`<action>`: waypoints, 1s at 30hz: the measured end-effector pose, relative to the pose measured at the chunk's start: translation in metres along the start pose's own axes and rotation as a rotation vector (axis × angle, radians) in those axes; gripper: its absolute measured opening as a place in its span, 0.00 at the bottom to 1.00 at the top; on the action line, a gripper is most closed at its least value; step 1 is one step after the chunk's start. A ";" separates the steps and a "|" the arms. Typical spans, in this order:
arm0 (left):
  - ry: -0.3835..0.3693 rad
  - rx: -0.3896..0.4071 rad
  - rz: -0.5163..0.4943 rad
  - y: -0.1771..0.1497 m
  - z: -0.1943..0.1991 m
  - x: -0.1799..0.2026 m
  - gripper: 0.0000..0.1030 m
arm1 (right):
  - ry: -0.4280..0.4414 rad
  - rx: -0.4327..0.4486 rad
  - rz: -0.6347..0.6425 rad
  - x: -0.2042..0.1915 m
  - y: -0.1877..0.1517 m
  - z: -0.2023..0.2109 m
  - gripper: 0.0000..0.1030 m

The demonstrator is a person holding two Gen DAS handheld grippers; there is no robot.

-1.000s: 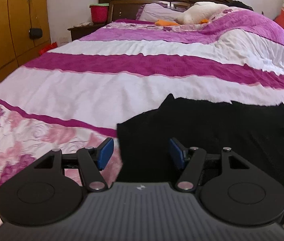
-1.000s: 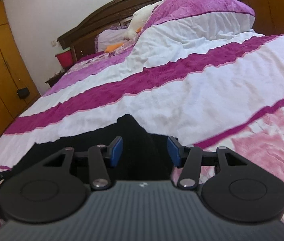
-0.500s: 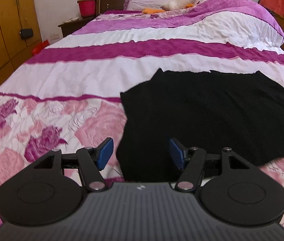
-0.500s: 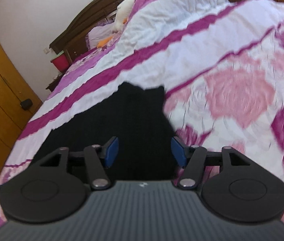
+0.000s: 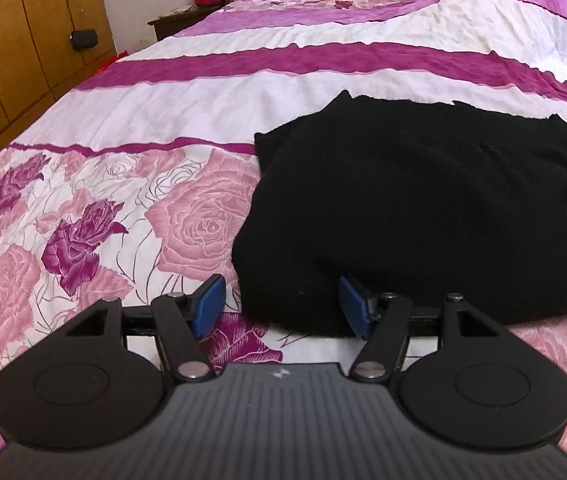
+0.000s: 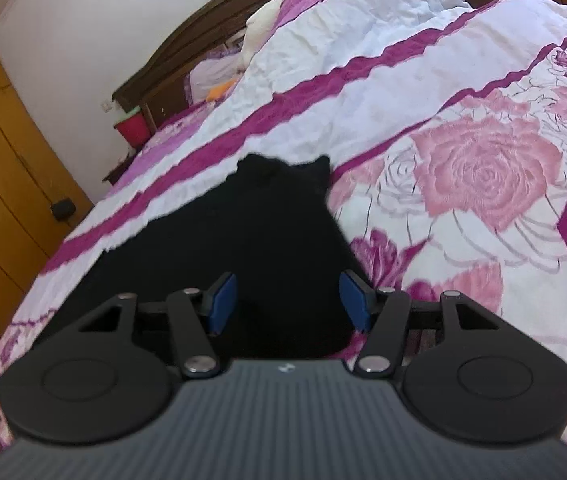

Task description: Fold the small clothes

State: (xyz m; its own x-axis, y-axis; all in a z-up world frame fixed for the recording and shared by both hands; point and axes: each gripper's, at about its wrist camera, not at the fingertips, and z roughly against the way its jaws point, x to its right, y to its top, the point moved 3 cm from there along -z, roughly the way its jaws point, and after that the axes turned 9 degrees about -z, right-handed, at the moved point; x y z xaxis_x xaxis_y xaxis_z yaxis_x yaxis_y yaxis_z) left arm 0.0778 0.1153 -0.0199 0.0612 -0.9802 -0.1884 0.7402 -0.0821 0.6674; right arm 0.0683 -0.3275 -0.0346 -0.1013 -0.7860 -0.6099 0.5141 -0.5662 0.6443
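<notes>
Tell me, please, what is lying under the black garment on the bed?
The black garment lies directly on the rose-patterned quilt, its far edge reaching the white stripe. Whatever is beneath its middle is covered and cannot be seen.

Black garment (image 5: 423, 208) cut off at right edge; near hem hidden behind gripper body.

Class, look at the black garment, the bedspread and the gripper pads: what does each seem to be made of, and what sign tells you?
Black garment: probably a soft knit or fleece; matte, fuzzy, slumping without sharp creases.
Bedspread: likely printed woven cotton; matte, finely wrinkled, flat rose print.
Gripper pads: seemingly blue rubber or plastic; smooth, faintly shiny.
</notes>
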 end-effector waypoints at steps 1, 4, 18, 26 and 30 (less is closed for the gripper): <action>-0.006 -0.002 0.012 0.000 0.000 -0.001 0.67 | 0.008 0.005 -0.010 0.001 0.004 -0.004 0.58; -0.015 -0.003 0.041 -0.002 -0.001 -0.005 0.69 | 0.021 -0.002 -0.038 0.006 0.012 -0.019 0.59; -0.013 0.016 0.040 -0.005 -0.004 -0.006 0.72 | 0.175 -0.033 -0.176 0.008 -0.001 -0.054 0.67; -0.025 0.032 0.042 -0.007 -0.003 -0.008 0.72 | 0.185 0.016 -0.233 0.006 -0.004 -0.050 0.66; -0.028 0.042 0.039 -0.008 -0.001 -0.008 0.72 | 0.205 0.027 -0.278 0.006 -0.006 -0.050 0.59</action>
State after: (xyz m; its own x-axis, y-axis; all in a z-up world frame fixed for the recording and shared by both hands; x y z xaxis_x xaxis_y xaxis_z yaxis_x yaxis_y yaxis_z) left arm 0.0718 0.1245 -0.0244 0.0702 -0.9874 -0.1421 0.7087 -0.0509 0.7036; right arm 0.1074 -0.3163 -0.0648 -0.0595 -0.5361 -0.8421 0.4679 -0.7602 0.4508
